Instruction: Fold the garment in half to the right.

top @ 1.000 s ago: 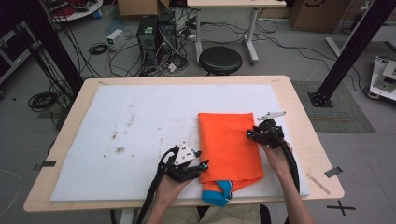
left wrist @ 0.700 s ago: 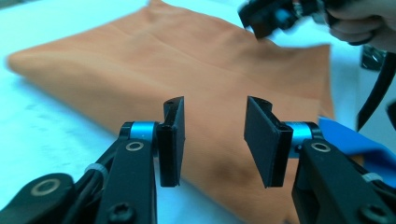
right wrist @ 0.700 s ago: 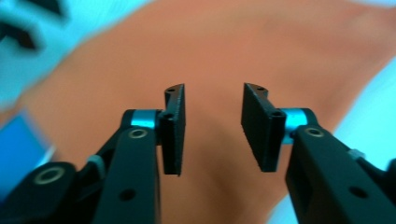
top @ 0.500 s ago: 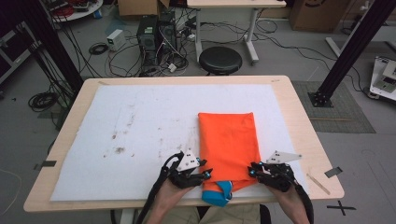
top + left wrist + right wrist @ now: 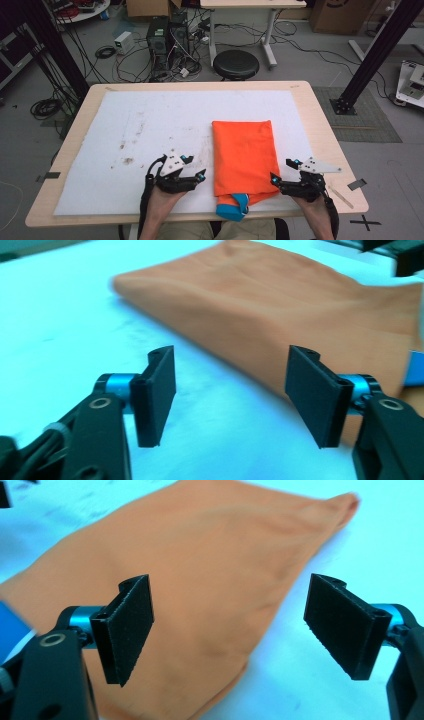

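An orange folded cloth point(image 5: 245, 150) lies on the white mat point(image 5: 150, 120), its blue trim point(image 5: 239, 205) hanging over the near edge. My left gripper point(image 5: 196, 167) rests on the mat just left of the cloth's near left corner. Its jaws have just been opening and stand open with nothing between them. In the left gripper view point(image 5: 232, 375) the cloth point(image 5: 280, 305) lies ahead and to the right. My right gripper point(image 5: 282, 170) sits at the cloth's near right corner. Its jaws have also just been opening and are open. In the right gripper view point(image 5: 230, 615) the cloth's edge point(image 5: 200, 570) lies below them, ungripped.
The mat covers a wooden table point(image 5: 325, 130), and dark stains point(image 5: 127, 160) mark the mat's left part. Beyond the far edge stand a black stool point(image 5: 236, 64), computer boxes point(image 5: 165, 35) and loose cables. A black frame post point(image 5: 370, 55) rises at the right.
The right gripper came from the cloth's right edge back to its near right corner. The left gripper slid left, off the cloth. Both pairs of jaws stand wider than before.
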Tool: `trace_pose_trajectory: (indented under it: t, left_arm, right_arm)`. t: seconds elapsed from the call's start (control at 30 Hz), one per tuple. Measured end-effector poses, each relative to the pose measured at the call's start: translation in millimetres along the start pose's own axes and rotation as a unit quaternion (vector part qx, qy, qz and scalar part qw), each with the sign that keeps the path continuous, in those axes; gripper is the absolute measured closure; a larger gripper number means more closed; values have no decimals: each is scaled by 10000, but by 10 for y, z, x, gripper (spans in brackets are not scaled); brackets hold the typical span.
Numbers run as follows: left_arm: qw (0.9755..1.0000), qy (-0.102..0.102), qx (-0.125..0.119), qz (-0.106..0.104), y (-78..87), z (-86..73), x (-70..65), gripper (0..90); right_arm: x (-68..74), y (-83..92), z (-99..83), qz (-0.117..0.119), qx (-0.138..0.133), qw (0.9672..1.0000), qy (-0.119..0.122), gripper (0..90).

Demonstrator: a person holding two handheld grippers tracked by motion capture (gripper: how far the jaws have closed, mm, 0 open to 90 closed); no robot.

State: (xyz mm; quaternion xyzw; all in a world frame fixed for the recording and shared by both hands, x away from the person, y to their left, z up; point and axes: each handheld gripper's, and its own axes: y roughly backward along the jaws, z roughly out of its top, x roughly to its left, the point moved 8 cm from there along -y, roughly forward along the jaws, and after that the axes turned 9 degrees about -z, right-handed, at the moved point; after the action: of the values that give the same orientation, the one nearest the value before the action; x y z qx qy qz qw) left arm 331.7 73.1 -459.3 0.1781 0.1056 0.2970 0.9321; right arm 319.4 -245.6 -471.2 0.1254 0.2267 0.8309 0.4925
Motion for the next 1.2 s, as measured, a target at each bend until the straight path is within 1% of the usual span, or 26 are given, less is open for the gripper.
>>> trace_pose_trajectory:
  t: [0.07, 0.13, 0.2, 0.27, 0.3, 0.4, 0.47, 0.57, 0.63, 0.7, 0.9, 1.03, 1.2]
  left_arm:
    - [9998, 25, -52, 164, 91, -22, 110, 312]
    - [9994, 21, -79, 343, 173, -55, 204, 299]
    - [9985, 50, -85, 542, 273, -94, 313, 283]
    - [9975, 76, -120, 694, 392, -128, 416, 278]
    - [9970, 88, -160, 752, 430, -134, 446, 278]
    - [9953, 141, -282, 915, 585, -166, 548, 274]
    - [9943, 187, -295, 1004, 660, -198, 600, 274]
    - [9935, 266, -319, 1058, 730, -239, 653, 274]
    - [9932, 278, -320, 1089, 756, -248, 666, 274]
    - [9933, 246, -295, 1089, 767, -255, 666, 274]
    - [9942, 203, -234, 1029, 718, -270, 630, 274]
    - [9945, 148, -192, 1022, 693, -270, 618, 274]
    - [9943, 151, -226, 1026, 689, -262, 616, 274]
  right_arm:
    - [-59, -15, 20, -129, -75, 9999, -75, 205]
    - [-106, -32, 34, -165, -98, 9996, -226, 205]
    - [-165, -38, 53, -262, -170, 9986, -417, 205]
    - [-212, -45, 69, -256, -246, 9978, -556, 205]
    - [-236, -46, 76, -259, -282, 9972, -643, 205]
    - [-275, -44, 82, -298, -363, 9966, -675, 205]
    - [-285, -37, 67, -328, -363, 9968, -636, 205]
    - [-283, -13, 48, -308, -410, 9969, -590, 205]
    - [-288, -2, 37, -287, -416, 9970, -584, 205]
    - [-301, -5, 28, -270, -402, 9970, -606, 205]
    - [-276, -26, 5, -212, -332, 9973, -614, 205]
    - [-271, -27, 5, -199, -349, 9975, -581, 205]
    - [-273, -20, 4, -193, -344, 9972, -634, 206]
